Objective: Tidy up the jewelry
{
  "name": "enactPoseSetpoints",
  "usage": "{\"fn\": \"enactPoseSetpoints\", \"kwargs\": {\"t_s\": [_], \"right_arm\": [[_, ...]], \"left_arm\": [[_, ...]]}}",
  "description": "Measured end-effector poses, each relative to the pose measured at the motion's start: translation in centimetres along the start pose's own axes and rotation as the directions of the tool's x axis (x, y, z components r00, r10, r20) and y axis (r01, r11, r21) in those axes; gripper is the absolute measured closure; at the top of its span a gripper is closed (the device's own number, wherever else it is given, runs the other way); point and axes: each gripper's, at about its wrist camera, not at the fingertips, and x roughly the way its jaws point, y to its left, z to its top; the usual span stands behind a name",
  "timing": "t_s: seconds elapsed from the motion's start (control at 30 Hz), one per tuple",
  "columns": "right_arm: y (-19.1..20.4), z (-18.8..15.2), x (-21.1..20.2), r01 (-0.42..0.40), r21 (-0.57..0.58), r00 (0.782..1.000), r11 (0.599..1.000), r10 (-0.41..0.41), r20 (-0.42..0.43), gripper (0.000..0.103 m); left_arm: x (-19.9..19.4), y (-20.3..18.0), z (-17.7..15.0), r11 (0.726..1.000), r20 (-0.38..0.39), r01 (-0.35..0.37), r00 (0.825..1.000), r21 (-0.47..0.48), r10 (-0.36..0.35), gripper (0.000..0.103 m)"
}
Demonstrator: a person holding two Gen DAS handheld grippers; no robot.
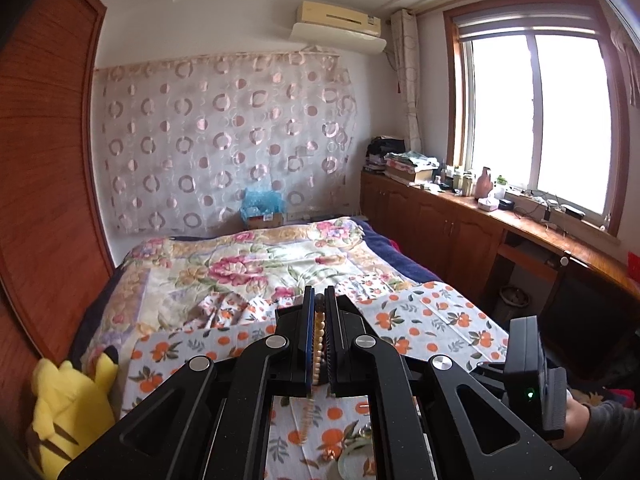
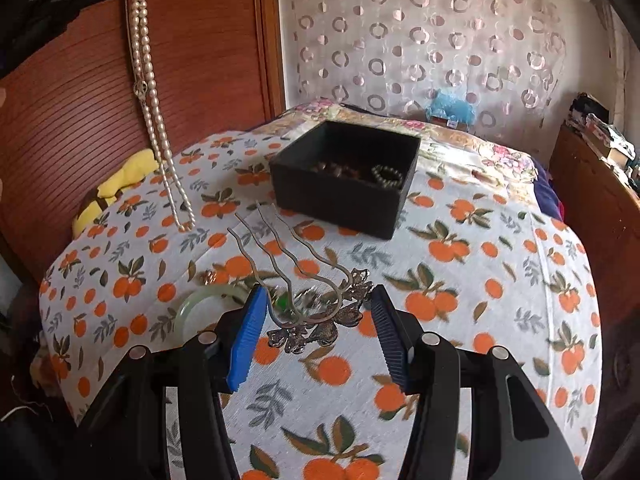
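Pearl necklace (image 2: 150,76) beads are pinched between the closed fingers of the left gripper (image 1: 319,320), and the strand is seen hanging above the left edge of the bed, its lower end just over the orange-print cloth (image 2: 460,280). The right gripper (image 2: 318,332) is held with its fingers spread wide around the flowered head of a metal hair comb (image 2: 304,300) lying on the cloth. A black box (image 2: 340,196) with beaded pieces inside is set farther back on the bed, and a pale green bangle (image 2: 200,304) is seen left of the comb.
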Motion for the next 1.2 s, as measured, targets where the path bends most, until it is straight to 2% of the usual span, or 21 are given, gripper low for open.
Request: {"fn": "enactPoseSetpoints", "kwargs": {"t_s": [0.33, 0.67, 1.2], "right_arm": [[-2.8, 2.7, -0.4, 0.009, 0.003, 0.999, 1.000, -0.009, 0.041, 0.047], [-5.5, 5.8, 0.4, -0.001, 0.001, 0.997, 1.000, 0.000, 0.078, 0.047], [-8.3, 8.7, 2.8, 0.010, -0.007, 0.997, 1.000, -0.010, 0.075, 0.047]], "left_arm": [[3.2, -0.5, 1.9, 1.000, -0.009, 0.009, 1.000, 0.025, -0.009, 0.099], [7.5, -1.2, 5.3, 0.999, 0.003, 0.009, 1.000, 0.051, -0.009, 0.099], [14.3, 0.5, 3.9, 1.000, -0.072, 0.021, 0.997, 0.004, -0.020, 0.099]]}}
